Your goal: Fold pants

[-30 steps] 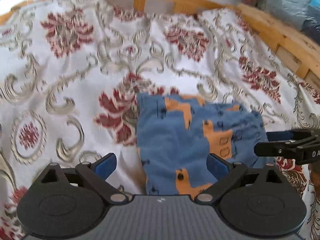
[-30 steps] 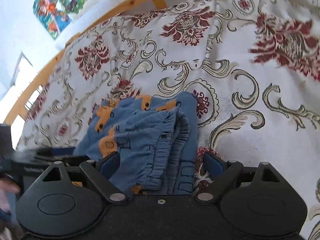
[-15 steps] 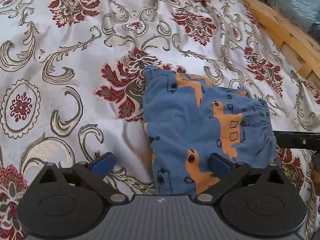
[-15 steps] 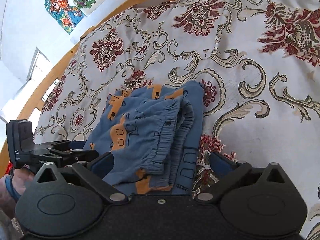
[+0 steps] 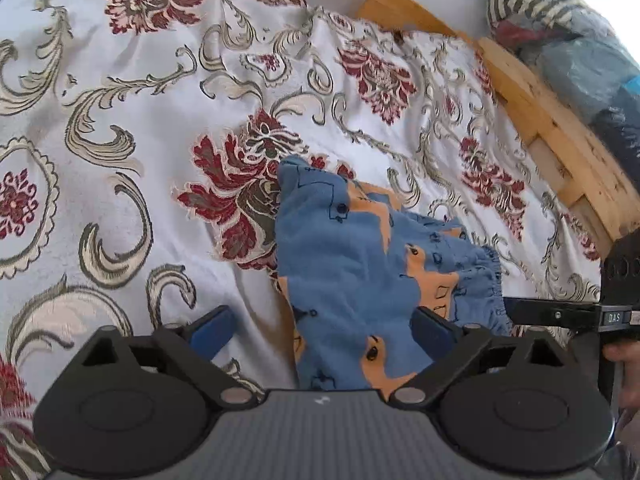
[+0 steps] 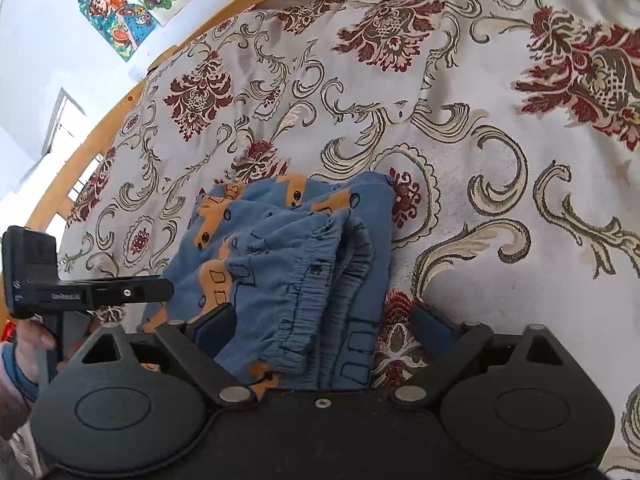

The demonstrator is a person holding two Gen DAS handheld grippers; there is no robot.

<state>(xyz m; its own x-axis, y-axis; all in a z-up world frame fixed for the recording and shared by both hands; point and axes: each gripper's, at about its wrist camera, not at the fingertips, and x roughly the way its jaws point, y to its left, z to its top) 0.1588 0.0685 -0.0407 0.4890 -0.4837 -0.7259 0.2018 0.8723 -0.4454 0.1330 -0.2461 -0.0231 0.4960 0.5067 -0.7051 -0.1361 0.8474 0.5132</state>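
Note:
The blue pants with orange prints (image 5: pixel 360 272) lie folded in a small bundle on the patterned bedspread (image 5: pixel 120 120). My left gripper (image 5: pixel 320 326) is open and empty, just in front of the bundle's near edge. In the right wrist view the pants (image 6: pixel 300 256) show their elastic waistband on top. My right gripper (image 6: pixel 324 326) is open and empty, with its jaws either side of the waistband end. The right gripper also shows in the left wrist view (image 5: pixel 560 314), beside the waistband. The left gripper shows at the left of the right wrist view (image 6: pixel 100 290).
A wooden bed frame (image 5: pixel 540 104) runs along the far and right edges of the bed. Bagged bedding (image 5: pixel 580 52) is piled beyond it. Posters (image 6: pixel 132 0) hang on the wall. The bedspread (image 6: pixel 500 120) stretches wide around the pants.
Both grippers have pulled back and risen slightly from the pants. The views have tilted, and the folded bundle has stayed in place on the bed.

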